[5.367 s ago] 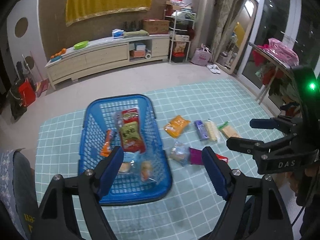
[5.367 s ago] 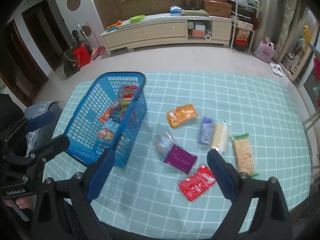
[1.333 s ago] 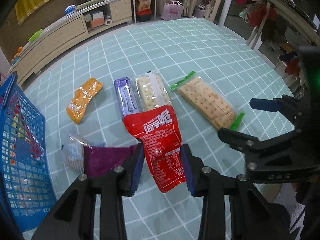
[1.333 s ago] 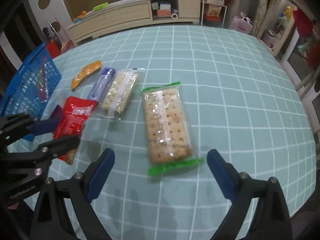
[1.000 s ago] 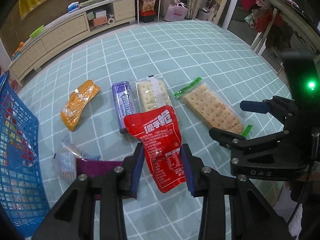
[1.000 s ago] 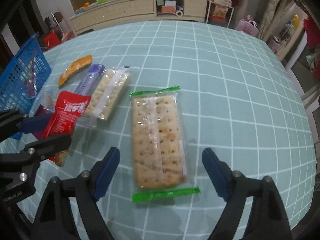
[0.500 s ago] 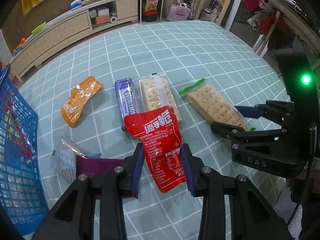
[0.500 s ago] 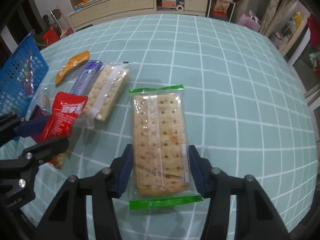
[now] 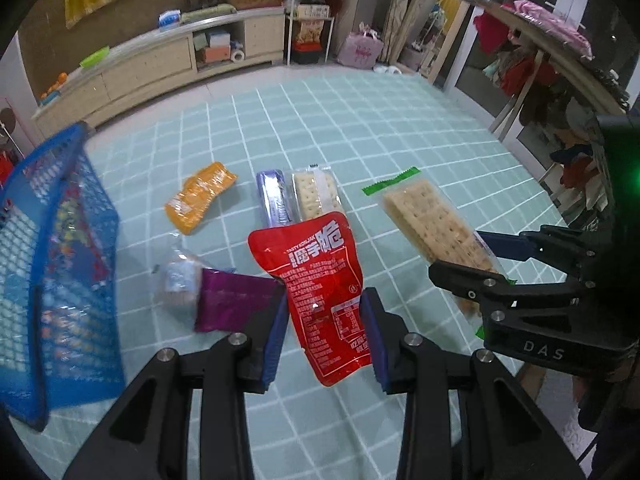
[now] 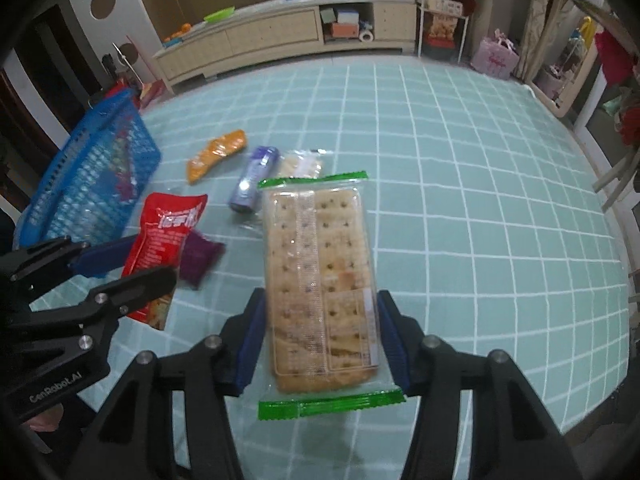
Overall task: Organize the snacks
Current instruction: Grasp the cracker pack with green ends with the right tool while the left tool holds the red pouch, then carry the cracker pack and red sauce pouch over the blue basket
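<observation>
My left gripper (image 9: 323, 314) is shut on a red konjac packet (image 9: 316, 264), which hangs above the table. My right gripper (image 10: 320, 330) is shut on a long cracker pack with green ends (image 10: 320, 256), also lifted clear of the cloth. The right gripper (image 9: 480, 258) shows in the left wrist view at the right, and the left gripper (image 10: 134, 266) in the right wrist view at the left. A blue mesh basket (image 9: 60, 240) with several snacks inside stands at the left. An orange packet (image 9: 200, 200), a purple tube (image 9: 274, 200), a clear cracker pack (image 9: 314, 194), a purple packet (image 9: 232, 300) and a clear packet (image 9: 176, 280) lie on the cloth.
A teal checked cloth (image 10: 480, 200) covers the round table. Its edge curves along the right and the near side. A long low cabinet (image 10: 280, 36) stands against the far wall. A clothes rack (image 9: 540, 52) is at the right.
The right gripper's jaws closed on the green-ended cracker pack. Both grippers then rose, lifting the cracker pack and the red packet off the cloth.
</observation>
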The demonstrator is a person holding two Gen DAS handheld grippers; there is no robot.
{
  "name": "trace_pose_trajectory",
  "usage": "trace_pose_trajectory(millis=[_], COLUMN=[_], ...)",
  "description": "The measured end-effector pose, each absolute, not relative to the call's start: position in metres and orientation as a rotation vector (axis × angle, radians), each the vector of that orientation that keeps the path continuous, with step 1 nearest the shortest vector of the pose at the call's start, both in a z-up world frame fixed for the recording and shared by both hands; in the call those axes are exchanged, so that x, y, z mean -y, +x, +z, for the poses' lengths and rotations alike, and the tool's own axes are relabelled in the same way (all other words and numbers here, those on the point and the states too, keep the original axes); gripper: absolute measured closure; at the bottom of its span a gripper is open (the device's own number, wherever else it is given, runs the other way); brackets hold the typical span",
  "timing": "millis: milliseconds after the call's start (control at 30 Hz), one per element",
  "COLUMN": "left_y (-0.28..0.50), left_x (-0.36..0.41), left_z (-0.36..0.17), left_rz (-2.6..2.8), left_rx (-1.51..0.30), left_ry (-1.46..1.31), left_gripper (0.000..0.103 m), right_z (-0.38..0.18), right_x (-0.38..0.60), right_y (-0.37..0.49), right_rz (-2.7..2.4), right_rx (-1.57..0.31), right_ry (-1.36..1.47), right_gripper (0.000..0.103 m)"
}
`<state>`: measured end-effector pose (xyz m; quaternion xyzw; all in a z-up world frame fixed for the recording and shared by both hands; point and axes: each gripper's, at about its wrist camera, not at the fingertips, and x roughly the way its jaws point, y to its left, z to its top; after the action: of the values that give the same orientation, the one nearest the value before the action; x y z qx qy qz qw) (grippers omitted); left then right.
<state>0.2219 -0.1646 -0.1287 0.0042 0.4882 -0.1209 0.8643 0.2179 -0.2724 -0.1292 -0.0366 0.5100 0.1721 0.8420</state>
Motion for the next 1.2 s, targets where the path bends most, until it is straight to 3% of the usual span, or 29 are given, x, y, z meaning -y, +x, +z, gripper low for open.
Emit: trace_pose_trajectory(millis=[667, 1200], left_y=[0.141, 0.114], left_x=[0.069, -0.062], left_z=[-0.036, -0.017], left_rz=[-0.161, -0.006], left_rx=[-0.831, -0.804], left_ry=[0.014, -0.039], left_gripper=[0.068, 0.068], right_z=[-0.043, -0.030], right_x=[0.170, 0.050], right_y=[0.165, 0.156], right_rz=[0.468, 0.625], right_rx=[-0.939, -0.892], right_ry=[-0.145, -0.258], right_gripper=[0.045, 0.045])
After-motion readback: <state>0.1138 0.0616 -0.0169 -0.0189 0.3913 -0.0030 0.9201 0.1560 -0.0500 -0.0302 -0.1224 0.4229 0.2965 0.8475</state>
